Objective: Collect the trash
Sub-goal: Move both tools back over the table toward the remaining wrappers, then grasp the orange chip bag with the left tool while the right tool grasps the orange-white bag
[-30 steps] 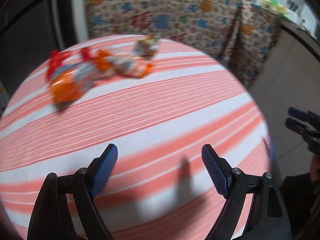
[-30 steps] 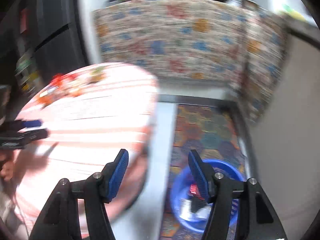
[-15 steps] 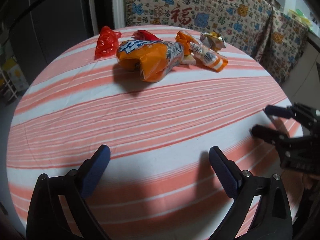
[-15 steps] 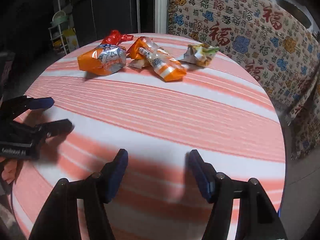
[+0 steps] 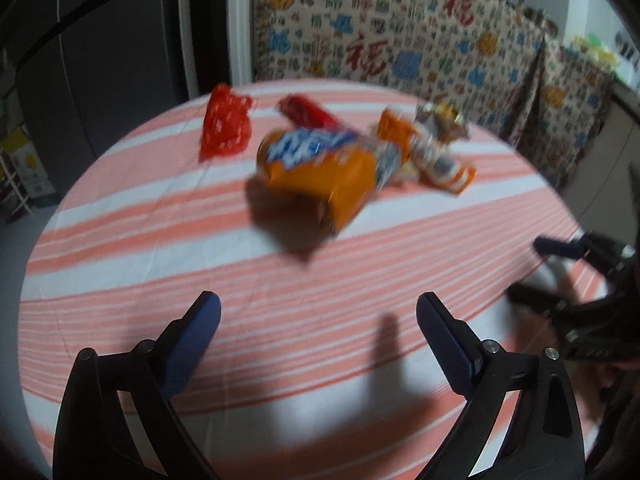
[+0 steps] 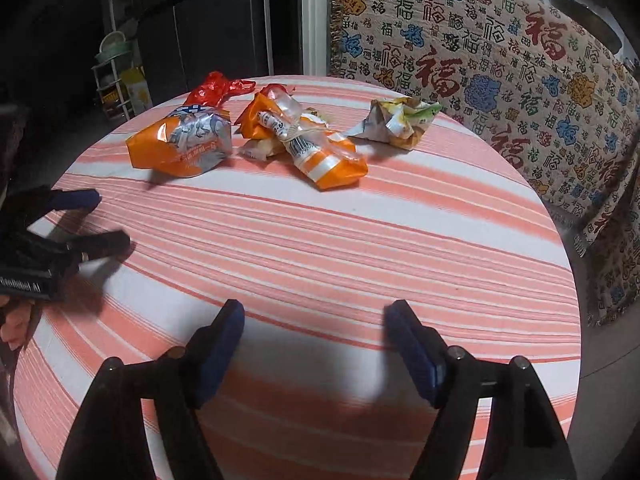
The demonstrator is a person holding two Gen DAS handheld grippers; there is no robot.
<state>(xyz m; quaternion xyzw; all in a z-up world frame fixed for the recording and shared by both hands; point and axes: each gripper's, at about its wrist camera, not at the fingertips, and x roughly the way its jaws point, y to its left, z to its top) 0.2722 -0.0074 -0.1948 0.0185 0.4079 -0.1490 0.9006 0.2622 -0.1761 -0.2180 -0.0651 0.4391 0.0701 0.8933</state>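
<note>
right wrist: right gripper [image 6: 314,320] wide, empty

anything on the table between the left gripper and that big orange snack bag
Nothing visible. Only bare striped tablecloth lies between the open left gripper and the big orange snack bag. The other wrappers sit behind and beside the bag, and the right gripper is off to the side.
</note>
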